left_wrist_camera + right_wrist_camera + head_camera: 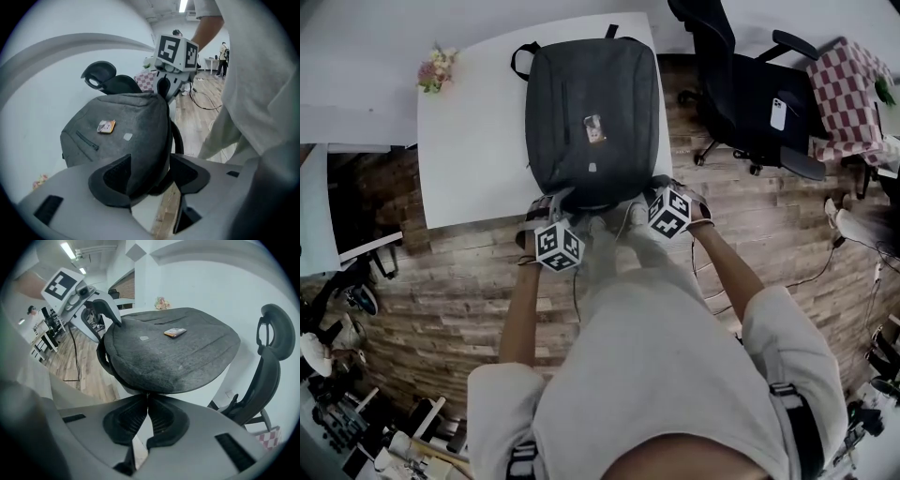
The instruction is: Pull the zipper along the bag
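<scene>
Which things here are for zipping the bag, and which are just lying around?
For the job: grey bag, left gripper, right gripper.
Just lying about: flowers, office chair, phone on its seat, checked cloth.

White table [469,141] stands on plank floor [441,281] (black office chair [750,94] beside).

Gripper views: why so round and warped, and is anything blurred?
Left gripper view: a wide-angle lens bulges the backpack and blackens the corners; the person's clothing is close and soft. Right gripper view: same bulge, ceiling lights glare. Head view: floorboards curve.
</scene>
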{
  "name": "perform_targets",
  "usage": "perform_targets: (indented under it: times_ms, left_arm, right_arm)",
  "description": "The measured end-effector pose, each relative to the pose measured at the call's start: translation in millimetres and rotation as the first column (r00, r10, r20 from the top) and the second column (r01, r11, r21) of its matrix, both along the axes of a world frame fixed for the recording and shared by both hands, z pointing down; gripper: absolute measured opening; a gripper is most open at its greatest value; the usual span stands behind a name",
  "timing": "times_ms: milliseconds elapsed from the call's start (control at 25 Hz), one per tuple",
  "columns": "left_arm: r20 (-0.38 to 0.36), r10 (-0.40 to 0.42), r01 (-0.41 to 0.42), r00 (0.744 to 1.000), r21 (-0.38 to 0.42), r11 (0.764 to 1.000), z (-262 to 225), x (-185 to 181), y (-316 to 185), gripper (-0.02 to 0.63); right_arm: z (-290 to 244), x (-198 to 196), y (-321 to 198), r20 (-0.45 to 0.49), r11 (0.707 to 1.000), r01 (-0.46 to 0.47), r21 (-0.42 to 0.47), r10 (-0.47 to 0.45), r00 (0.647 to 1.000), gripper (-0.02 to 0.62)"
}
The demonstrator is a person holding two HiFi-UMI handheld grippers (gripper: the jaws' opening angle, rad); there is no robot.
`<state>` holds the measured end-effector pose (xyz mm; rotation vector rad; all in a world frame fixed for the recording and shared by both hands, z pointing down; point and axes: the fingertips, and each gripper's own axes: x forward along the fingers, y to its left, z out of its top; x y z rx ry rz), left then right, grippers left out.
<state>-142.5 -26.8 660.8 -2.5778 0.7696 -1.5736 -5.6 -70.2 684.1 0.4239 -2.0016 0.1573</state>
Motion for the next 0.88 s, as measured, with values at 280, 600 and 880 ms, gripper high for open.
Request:
perform_targets:
  times_ms: [280,600,880]
  left_arm:
    - [0.119,0.072,-0.076,0.990,0.027,0.997,3.2,-45.0,-7.4,0.255]
    - [0.224,0.293,-0.289,0.929,-0.055,0.956,16.9,-27.4,0.5,0.161]
    - [0.157,0.241,-0.230,0.958,-0.086,0.969,14.1,-19.2,-2.8,0.106]
  right_arm:
    - [2.9,0.2,-2.1,-0.004,1.000,0.025,-0.008,-0.025,1.000,0.020]
    - [3.0,-0.4,-6.9,-0.010,1.000,0.010,0.005,-0.010,1.000,0.019]
    - [6.1,3.9,-21.0,-0.036,0.999,0.018,0.029,-0.017,0.999,0.018]
